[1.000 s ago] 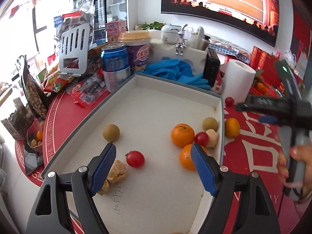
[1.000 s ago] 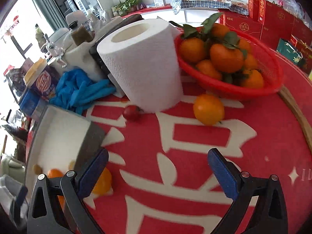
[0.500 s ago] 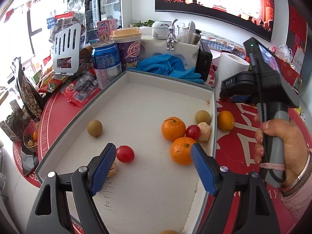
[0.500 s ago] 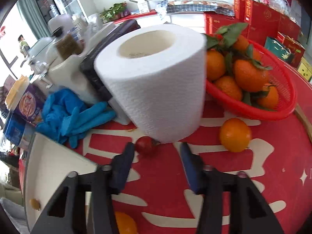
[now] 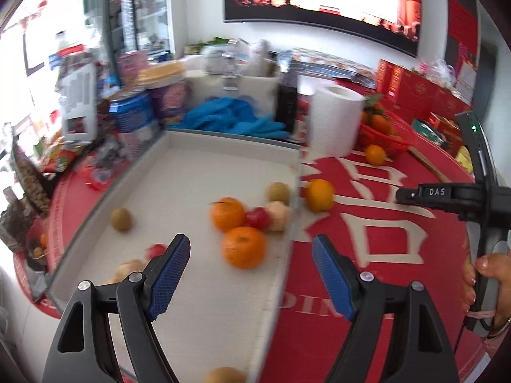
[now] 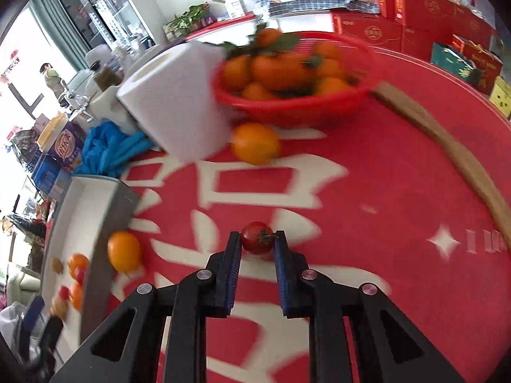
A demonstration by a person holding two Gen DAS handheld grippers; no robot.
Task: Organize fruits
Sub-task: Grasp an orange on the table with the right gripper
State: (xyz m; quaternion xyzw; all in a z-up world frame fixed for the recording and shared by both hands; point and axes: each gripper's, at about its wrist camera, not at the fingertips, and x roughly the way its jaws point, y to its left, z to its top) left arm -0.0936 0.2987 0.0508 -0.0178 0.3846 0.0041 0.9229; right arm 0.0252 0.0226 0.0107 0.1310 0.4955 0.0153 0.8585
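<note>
My right gripper (image 6: 257, 243) has just closed on the cherry tomato (image 6: 255, 237), stem pointing right, over open red tablecloth (image 6: 367, 191). My left gripper (image 5: 250, 263) gapes empty above the tray's (image 5: 281, 268) right edge.

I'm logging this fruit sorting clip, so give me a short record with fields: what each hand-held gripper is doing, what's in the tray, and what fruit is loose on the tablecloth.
right hand-held gripper: shut on the cherry tomato, above the red tablecloth
left hand-held gripper: open, empty, over the tray's right edge
white tray: two oranges, cherry tomatoes, several small brown fruits; blurred
loose fruit: one orange by the paper roll, another orange against the tray's outer wall
red basket: heaped with leafy oranges
</note>
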